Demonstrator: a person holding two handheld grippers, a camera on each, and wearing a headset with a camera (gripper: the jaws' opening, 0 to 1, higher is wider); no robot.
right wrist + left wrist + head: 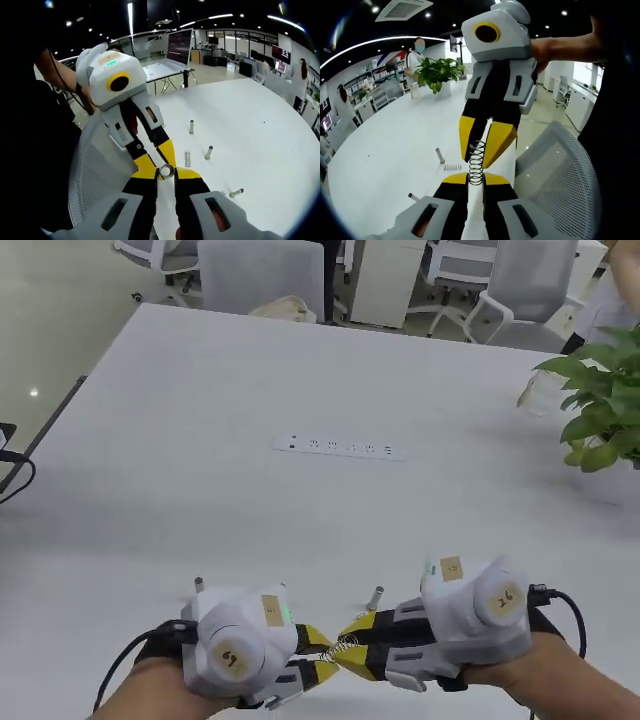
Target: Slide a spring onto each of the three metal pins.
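Head view: a round sticker [232,660] on the body of the left gripper [320,657] carries two handwritten digits, perhaps 61, not clear. A round sticker [505,597] on the right gripper [352,645] reads roughly 26. Small tan labels on both housings are too small to read.

White table [300,390] carrying a flat power strip [340,448] near its middle, with a leafy potted plant [600,400] at one edge. Grey office chairs [520,290] stand beyond the far side. A mesh chair [560,170] sits beside the near edge.
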